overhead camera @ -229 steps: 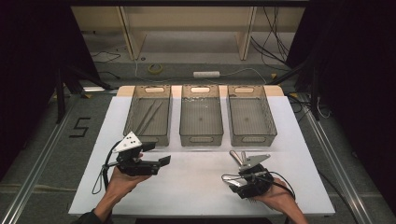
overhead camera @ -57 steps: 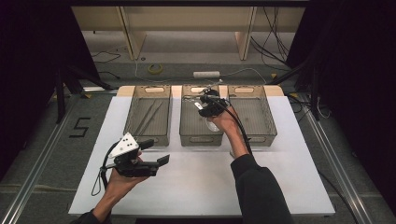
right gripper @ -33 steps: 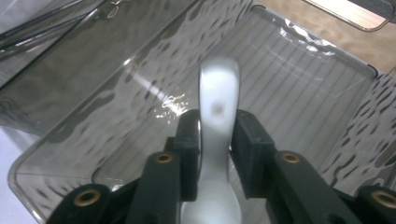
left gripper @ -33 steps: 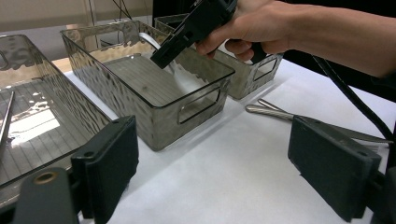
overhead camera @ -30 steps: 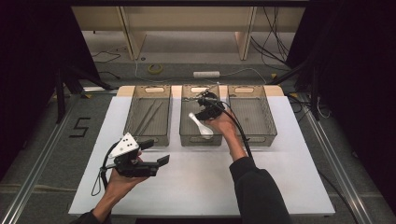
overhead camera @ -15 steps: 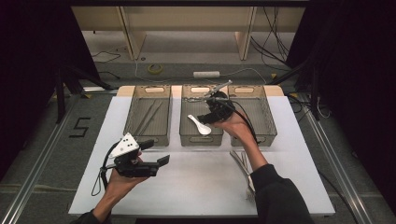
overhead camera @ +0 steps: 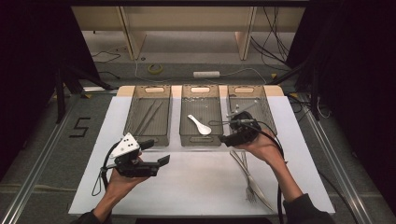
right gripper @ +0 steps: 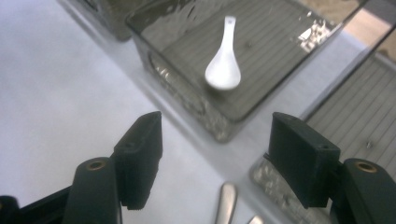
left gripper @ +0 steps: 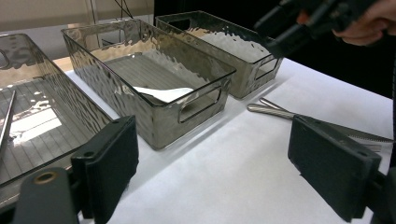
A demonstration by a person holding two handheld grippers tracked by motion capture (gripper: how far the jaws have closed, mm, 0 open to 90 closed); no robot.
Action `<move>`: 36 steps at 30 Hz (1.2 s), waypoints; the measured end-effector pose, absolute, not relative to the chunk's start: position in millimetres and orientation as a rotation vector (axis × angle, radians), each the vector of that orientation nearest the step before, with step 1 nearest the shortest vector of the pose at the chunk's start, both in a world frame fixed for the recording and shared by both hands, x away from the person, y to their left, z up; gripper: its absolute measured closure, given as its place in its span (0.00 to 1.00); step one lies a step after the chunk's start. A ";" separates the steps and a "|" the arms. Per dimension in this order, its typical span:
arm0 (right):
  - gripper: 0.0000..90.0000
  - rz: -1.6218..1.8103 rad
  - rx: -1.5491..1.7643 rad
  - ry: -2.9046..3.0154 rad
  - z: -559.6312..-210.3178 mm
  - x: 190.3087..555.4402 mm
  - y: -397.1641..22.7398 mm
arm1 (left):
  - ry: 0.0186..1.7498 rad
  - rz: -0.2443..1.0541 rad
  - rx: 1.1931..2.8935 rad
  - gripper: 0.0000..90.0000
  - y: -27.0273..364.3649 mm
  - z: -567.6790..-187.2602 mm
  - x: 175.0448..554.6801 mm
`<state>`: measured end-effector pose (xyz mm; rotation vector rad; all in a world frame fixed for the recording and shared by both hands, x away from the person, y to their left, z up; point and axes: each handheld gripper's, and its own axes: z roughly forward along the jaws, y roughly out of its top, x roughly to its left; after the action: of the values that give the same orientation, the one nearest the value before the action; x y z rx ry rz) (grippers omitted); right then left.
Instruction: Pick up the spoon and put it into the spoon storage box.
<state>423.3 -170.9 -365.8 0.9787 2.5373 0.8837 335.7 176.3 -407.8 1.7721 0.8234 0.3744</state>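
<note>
Now | white spoon (overhead camera: 199,125) released into middle bin (overhead camera: 201,138) | right gripper (right gripper: 215,158) just opened, empty, withdrawn | left gripper (left gripper: 212,172) open

White ceramic soup spoon (overhead camera: 200,124) lies flat, bowl up, in the middle bin (overhead camera: 201,138), a clear smoky plastic tray w/ ribbed floor. Bowl end sits near the bin's front wall, handle angled toward the back-left. Nothing touching it.

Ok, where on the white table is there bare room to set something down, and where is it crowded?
The widest bare patch of the white table lies in front of the three bins, between the left gripper and the forks. The far-left strip beside the left bin is bare too. It is crowded by the right gripper and forks.
</note>
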 end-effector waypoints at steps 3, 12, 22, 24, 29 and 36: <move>0.39 0.890 1.013 2.531 -373.1 415.6 -183.0 | 0.827 0.375 1.772 0.18 176.4 -408.3 336.0; 0.34 0.940 1.097 2.495 -388.0 399.2 -210.0 | 0.828 0.374 1.767 0.18 176.9 -408.2 336.0; 0.34 0.879 1.126 2.534 -400.6 387.2 -223.8 | 0.825 0.374 1.769 0.18 176.7 -408.1 335.7; 0.34 0.864 1.135 2.544 -403.8 384.6 -226.2 | 0.826 0.375 1.768 0.18 177.0 -408.0 335.8; 0.35 0.836 1.133 2.563 -408.1 381.3 -227.6 | 0.824 0.376 1.770 0.18 176.7 -407.8 335.7; 0.35 0.767 1.131 2.601 -415.4 377.6 -225.0 | 0.823 0.376 1.766 0.18 177.0 -407.6 335.5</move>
<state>377.6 -225.0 -415.4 1.1311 2.6006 0.7669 335.5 177.0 -407.6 1.7662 0.8228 0.3759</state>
